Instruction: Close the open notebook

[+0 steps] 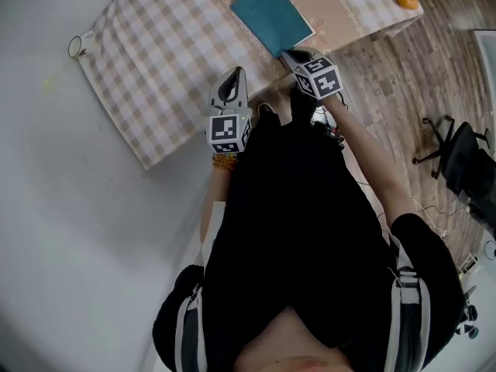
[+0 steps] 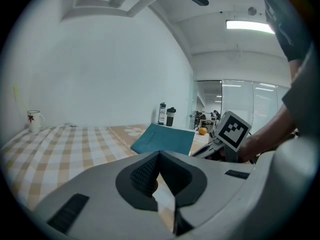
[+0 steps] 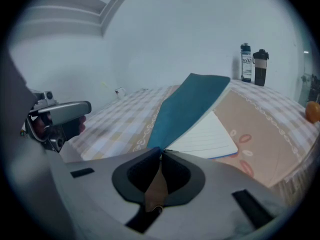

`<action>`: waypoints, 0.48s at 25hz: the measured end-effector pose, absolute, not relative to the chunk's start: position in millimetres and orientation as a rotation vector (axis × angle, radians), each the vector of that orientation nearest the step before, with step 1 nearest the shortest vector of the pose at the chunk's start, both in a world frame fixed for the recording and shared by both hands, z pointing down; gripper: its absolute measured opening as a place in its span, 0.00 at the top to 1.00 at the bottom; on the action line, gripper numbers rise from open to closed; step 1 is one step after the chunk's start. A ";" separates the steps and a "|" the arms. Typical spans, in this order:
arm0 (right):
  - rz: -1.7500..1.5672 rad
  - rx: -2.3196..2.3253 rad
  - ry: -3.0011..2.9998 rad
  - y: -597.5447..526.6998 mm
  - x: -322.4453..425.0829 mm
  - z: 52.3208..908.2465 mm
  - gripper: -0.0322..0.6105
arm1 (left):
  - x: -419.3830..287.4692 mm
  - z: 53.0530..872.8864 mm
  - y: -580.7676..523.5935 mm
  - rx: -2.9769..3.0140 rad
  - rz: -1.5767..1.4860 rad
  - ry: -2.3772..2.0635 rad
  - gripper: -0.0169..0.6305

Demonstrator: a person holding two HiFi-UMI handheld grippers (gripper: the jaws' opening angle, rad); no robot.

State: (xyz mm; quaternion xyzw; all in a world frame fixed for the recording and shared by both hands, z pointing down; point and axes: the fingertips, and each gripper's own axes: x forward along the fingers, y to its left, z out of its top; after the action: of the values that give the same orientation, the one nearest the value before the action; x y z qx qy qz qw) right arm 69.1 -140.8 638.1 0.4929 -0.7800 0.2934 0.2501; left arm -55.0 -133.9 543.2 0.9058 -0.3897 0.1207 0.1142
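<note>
The notebook [image 1: 273,14] has a teal cover and lies on the checked tablecloth [image 1: 155,60] near the table's near right edge. In the right gripper view the teal cover [image 3: 185,109] stands lifted at a slant above the white lined pages [image 3: 205,134]. My right gripper [image 3: 161,153] is shut on the near corner of that cover and shows at the notebook's near corner [image 1: 291,55] in the head view. My left gripper [image 1: 235,72] hovers over the table's near edge, left of the notebook, jaws shut on nothing [image 2: 160,154]. From the left gripper view the notebook [image 2: 165,139] lies ahead to the right.
A white mug [image 1: 77,46] stands at the table's far left corner. An orange [image 1: 407,0] lies at the far right. Two bottles [image 3: 252,64] stand beyond the notebook. An office chair [image 1: 457,153] is on the wooden floor at the right.
</note>
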 end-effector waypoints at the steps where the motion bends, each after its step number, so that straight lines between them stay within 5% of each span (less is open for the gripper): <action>1: 0.812 1.340 -2.119 -141.0 69.2 638.4 0.92 | -55.8 543.0 -134.1 2.655 0.352 -1.146 0.96; 12: 0.977 1.335 -2.128 -140.4 69.9 638.8 0.91 | -58.4 542.5 -130.7 2.651 0.350 -1.159 0.96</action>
State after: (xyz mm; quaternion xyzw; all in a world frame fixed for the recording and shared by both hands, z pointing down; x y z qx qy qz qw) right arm 69.9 -140.4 638.8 0.4829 -0.7700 0.3535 0.2212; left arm -58.4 -130.7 542.5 0.9038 -0.3952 0.1192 0.1132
